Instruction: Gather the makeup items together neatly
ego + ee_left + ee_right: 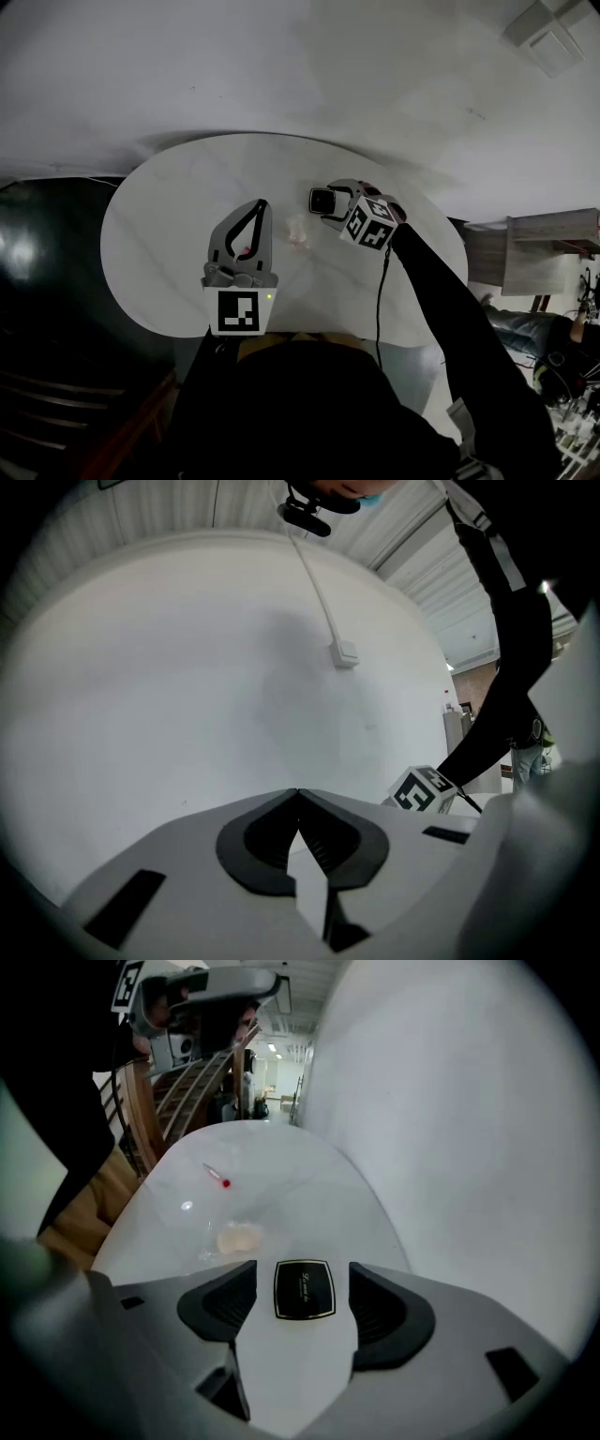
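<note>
**Compact framed, ungripped**

The right gripper (302,1277) holds its jaws apart astride the black compact (305,1290), which lies flat on the table (319,1185). Rigid, slick, probably light: pinch its side edges. Beyond the compact lies a soft puff (238,1238), farther a red-tipped stick (223,1181). The left gripper (298,797) is closed, empty.

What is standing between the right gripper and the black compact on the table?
Nothing visible. The black compact lies flat on the table between the right gripper's open jaws, with a gap on each side.
</note>
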`<state>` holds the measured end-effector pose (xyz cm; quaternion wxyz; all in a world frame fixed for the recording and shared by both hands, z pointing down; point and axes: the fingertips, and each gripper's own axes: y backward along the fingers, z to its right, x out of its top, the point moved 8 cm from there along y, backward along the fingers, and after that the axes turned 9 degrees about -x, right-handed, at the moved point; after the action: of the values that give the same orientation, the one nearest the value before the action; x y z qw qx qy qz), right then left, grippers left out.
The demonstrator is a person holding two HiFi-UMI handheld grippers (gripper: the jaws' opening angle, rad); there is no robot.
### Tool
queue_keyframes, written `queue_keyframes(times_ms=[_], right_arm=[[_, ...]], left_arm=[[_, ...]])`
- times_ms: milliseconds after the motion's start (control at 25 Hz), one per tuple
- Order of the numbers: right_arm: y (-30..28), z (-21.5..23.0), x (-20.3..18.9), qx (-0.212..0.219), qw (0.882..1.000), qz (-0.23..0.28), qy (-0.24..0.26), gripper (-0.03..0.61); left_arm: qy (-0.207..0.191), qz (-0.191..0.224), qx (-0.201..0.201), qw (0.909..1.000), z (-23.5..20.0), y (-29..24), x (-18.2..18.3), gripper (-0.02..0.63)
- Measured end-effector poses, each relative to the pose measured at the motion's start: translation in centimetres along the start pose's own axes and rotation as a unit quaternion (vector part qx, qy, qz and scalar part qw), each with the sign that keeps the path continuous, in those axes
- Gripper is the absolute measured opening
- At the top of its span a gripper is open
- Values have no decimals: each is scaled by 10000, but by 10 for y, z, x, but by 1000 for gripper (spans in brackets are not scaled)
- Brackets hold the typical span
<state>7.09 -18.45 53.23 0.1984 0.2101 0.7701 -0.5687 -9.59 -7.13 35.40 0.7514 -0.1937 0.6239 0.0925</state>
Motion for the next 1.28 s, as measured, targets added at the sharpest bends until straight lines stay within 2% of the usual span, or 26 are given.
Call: queue_keyframes(times_ms=[40,240,480,600,840,960,1080,1280], right_arm=[[-8,0,-4,149,9998,-118,62,309],[-43,1,-21,616,9957,-651,214,336],[-64,2,-22,918,9919,-871,87,337],[-66,4,-21,1031,9897,-965,239,334],[-60,0,-24,1106,9852,-1143,637,328],[-50,-6,-28,1079,9850,-1142,709,327],[-36,-11,-32,1000,9868,-1092,653,327],[-16,-29,-47,929,9891,-1066,418,327]], left_arm=[[19,-69,21,10000,0,1,-2,17],[21,-187,127,9997,-2,6,-9,17],[-33,-293,229,9993,-8,12,-14,17],[78,-328,279,9990,-10,15,-17,17],[-45,-295,210,9993,-11,14,-15,17],[43,-291,196,9994,-12,12,-16,17],[94,-208,163,9996,-11,9,-17,17],[-45,-188,-75,9998,-4,1,-13,17]])
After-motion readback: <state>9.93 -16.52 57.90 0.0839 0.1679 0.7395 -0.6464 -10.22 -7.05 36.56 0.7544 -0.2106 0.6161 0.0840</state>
